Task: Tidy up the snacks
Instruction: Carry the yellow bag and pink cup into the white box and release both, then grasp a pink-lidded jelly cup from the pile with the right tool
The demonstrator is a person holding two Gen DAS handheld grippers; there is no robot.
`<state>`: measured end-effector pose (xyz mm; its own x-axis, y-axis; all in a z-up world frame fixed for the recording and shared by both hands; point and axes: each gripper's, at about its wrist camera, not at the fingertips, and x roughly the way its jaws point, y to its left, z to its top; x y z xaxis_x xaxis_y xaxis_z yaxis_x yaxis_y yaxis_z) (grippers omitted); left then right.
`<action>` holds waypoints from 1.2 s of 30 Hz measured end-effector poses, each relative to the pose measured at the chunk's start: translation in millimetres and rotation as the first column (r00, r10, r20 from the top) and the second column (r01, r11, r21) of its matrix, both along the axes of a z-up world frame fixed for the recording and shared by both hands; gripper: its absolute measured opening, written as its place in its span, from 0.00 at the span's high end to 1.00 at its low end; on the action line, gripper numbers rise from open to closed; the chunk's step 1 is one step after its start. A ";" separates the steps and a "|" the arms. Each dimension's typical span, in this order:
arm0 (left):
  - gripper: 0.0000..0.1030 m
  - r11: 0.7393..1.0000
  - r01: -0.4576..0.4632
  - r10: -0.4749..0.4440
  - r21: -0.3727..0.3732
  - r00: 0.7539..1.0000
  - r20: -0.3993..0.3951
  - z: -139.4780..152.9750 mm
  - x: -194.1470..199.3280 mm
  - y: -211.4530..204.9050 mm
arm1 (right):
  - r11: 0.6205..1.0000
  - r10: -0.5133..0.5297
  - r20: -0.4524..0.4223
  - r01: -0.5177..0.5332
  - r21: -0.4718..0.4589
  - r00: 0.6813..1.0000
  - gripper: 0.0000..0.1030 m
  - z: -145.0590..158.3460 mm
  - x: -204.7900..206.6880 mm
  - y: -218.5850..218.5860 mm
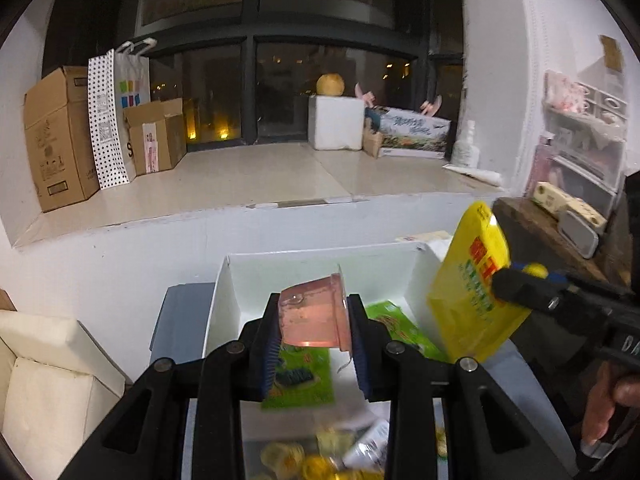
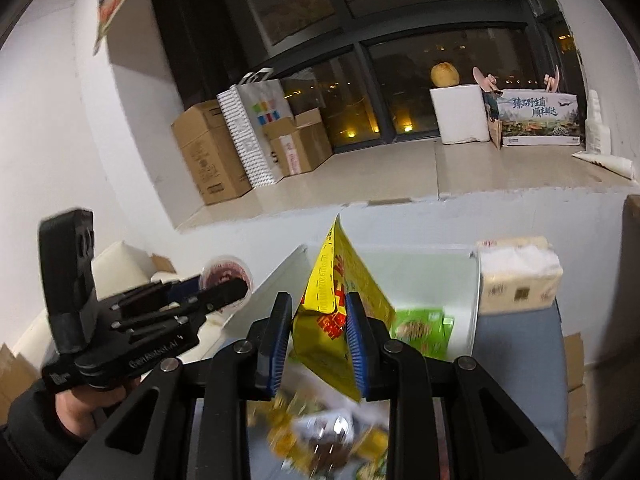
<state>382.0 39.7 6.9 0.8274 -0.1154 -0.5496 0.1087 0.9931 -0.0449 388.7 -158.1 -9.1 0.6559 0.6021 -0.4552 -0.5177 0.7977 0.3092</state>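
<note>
On the left, the left gripper [image 1: 313, 322] is closed on a pink jelly cup [image 1: 314, 316]. The cup lies on its side between the blue pads [image 1: 269, 356], lid end toward 3 o'clock, held above the white box [image 1: 224, 300]. In the right wrist view the same gripper [image 2: 224, 294] sits at 9 o'clock, and the cup's round lid [image 2: 226, 274] faces the camera just left of the box wall.

Inside the white box a green snack packet [image 1: 304, 376] lies flat, directly beneath the cup. At 6 o'clock, below the box, a blurred heap of gold-wrapped sweets [image 1: 316, 462] and a small white sachet [image 1: 370, 446] rest on the surface.

Further right, the right gripper [image 1: 506, 284] comes in from 3 o'clock and pinches a yellow snack bag [image 1: 472, 292], which hangs tilted over the box's right side. From its own camera the right gripper [image 2: 318, 316] clamps the yellow bag [image 2: 332, 312] by its folded edge, a green packet [image 2: 424, 330] visible in the box behind.

At 2 o'clock in that view, a tissue pack [image 2: 518, 274] stands just beside the box's right wall.
</note>
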 end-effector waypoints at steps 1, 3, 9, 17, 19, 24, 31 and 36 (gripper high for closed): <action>0.66 1.000 -0.002 0.002 0.001 1.000 -0.004 -2.2 8.3 0.4 | 1.000 -0.009 -0.009 0.009 0.003 1.000 0.71 0.5 11.9 0.3; 0.66 1.000 0.000 0.001 0.010 1.000 -0.022 -8.6 22.7 0.0 | 1.000 -0.012 -0.026 0.013 0.015 1.000 0.71 -0.8 26.4 -0.1; 0.31 1.000 -0.024 0.025 0.011 0.994 -0.102 -35.9 41.6 3.6 | 0.997 -0.073 -0.123 0.071 -0.018 0.990 0.22 -26.3 55.6 -2.5; 0.00 0.999 -0.034 0.035 0.016 0.995 -0.093 -38.2 20.7 12.4 | 0.994 -0.107 -0.110 0.106 -0.015 0.988 0.00 -23.9 31.2 -20.9; 0.00 0.999 -0.042 0.043 0.009 0.994 -0.096 -34.5 11.4 13.8 | 0.994 -0.112 -0.088 0.111 -0.018 0.990 0.00 -18.5 15.0 -24.4; 0.00 0.999 -0.041 0.042 0.007 0.995 -0.086 -28.4 -33.5 11.6 | 0.995 -0.095 -0.076 0.095 -0.009 0.993 0.00 -17.4 -32.7 -34.6; 0.00 0.999 -0.027 0.025 -0.022 0.998 -0.057 -34.6 -126.6 2.3 | 0.994 -0.097 -0.081 0.093 -0.053 0.992 0.00 -47.3 -113.0 -46.2; 0.00 0.999 -0.036 0.033 -0.039 0.996 -0.079 -53.0 -189.4 -3.4 | 0.991 -0.119 -0.167 0.108 -0.075 0.979 0.00 -92.2 -144.4 -58.2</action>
